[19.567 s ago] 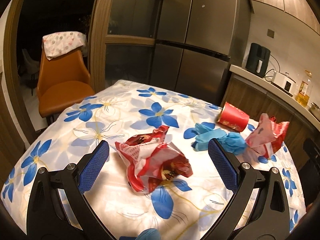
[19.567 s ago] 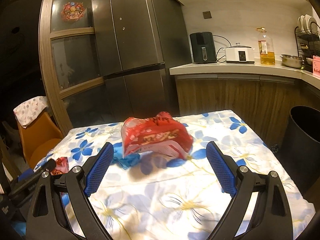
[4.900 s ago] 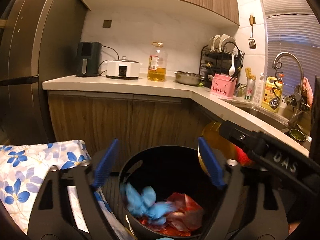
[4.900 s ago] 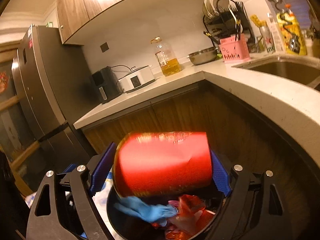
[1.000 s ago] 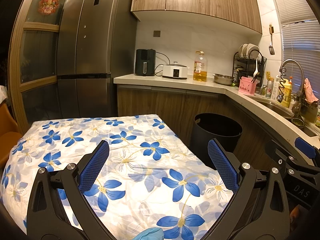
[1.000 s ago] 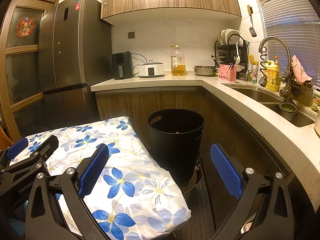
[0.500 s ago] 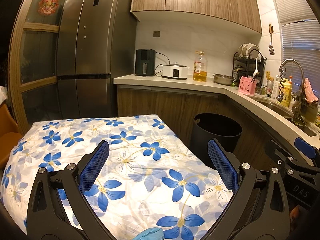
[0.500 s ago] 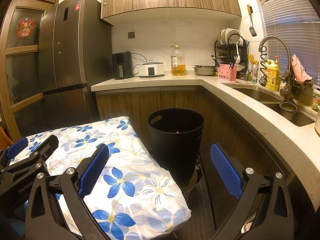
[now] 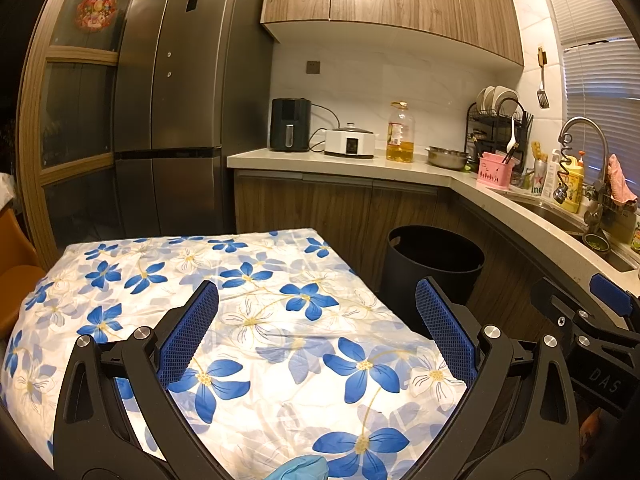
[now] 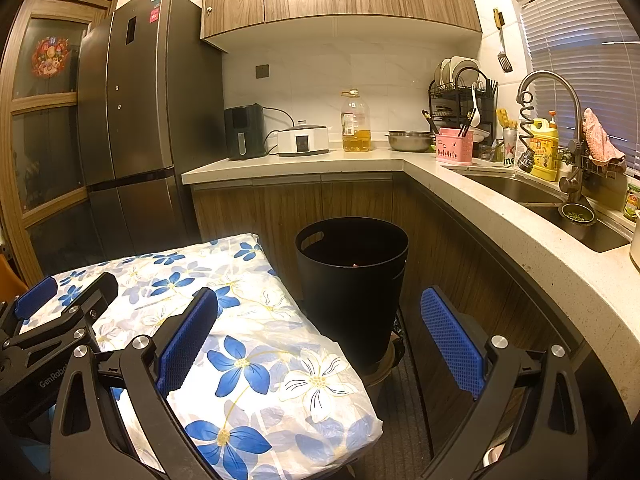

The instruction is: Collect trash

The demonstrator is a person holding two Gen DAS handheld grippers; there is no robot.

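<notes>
The black trash bin point(image 10: 352, 280) stands on the floor between the table and the counter; it also shows in the left wrist view point(image 9: 434, 260). Only a small speck of trash shows over its rim. My left gripper point(image 9: 318, 320) is open and empty above the flowered tablecloth point(image 9: 248, 320). My right gripper point(image 10: 318, 328) is open and empty, over the table's right edge, short of the bin. No trash shows on the tablecloth. A bit of blue glove point(image 9: 302, 470) shows at the bottom edge of the left wrist view.
A wooden counter point(image 10: 480, 184) with sink point(image 10: 520, 192), dish rack, oil bottle point(image 10: 356, 124) and appliances curves along the right. A grey fridge point(image 9: 168, 128) stands behind the table. An orange chair point(image 9: 14, 280) is at the far left.
Nothing has visibly changed over the last second. Earlier, wrappers, blue gloves and a red cup lay on the table and then went into the bin.
</notes>
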